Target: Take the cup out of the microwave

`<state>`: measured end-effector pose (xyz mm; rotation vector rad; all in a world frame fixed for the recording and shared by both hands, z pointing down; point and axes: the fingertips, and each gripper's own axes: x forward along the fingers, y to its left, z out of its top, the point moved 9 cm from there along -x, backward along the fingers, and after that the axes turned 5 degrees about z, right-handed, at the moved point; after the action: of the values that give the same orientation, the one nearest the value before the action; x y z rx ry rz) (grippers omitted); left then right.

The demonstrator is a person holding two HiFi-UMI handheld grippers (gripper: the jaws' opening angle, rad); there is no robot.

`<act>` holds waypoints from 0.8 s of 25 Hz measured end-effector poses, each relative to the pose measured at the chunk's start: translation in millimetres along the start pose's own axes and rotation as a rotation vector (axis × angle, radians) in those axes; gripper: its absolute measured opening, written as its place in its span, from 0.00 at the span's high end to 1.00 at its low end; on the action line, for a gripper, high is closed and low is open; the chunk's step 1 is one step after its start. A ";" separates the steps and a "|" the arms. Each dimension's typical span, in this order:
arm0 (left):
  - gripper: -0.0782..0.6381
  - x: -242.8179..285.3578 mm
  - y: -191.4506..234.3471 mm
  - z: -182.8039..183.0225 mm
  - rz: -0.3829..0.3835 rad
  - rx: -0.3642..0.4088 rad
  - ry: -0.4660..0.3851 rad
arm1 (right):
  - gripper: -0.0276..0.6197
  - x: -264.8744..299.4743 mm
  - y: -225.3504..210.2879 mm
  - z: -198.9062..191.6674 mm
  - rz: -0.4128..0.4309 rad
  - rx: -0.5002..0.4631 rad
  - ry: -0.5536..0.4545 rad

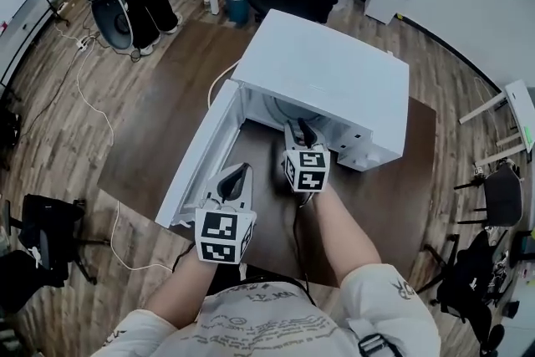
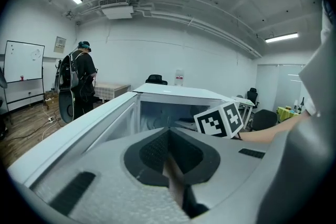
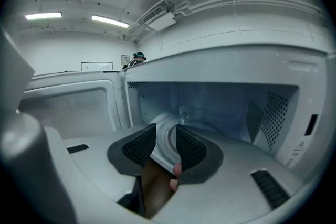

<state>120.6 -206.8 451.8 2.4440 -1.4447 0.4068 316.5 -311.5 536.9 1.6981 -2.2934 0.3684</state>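
Two grippers, one open microwave

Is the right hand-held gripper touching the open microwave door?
Apart. The head view shows bare table between the right hand-held gripper and the microwave door.

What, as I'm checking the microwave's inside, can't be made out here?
Head view: the inside of the microwave, under its own top and the right gripper.
Right gripper view: the near floor, behind that gripper's open jaws; a small thing at the back, too blurred.
Left gripper view: the inside's floor, behind the left gripper.
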 end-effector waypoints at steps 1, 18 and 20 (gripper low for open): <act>0.87 1.6 0.7 -1.6 0.005 0.001 0.003 | 0.77 7.9 -3.6 -3.1 0.008 -0.004 0.005; 0.87 16.1 15.6 -18.4 0.093 -0.024 0.049 | 0.76 82.1 -33.5 -14.3 0.029 -0.096 0.071; 0.87 17.6 16.4 -19.4 0.093 -0.017 0.056 | 0.76 89.1 -33.7 -13.6 0.031 -0.099 0.071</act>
<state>112.3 -221.4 477.8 2.3391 -1.5356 0.4768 324.6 -395.6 582.9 1.5785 -2.2510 0.3104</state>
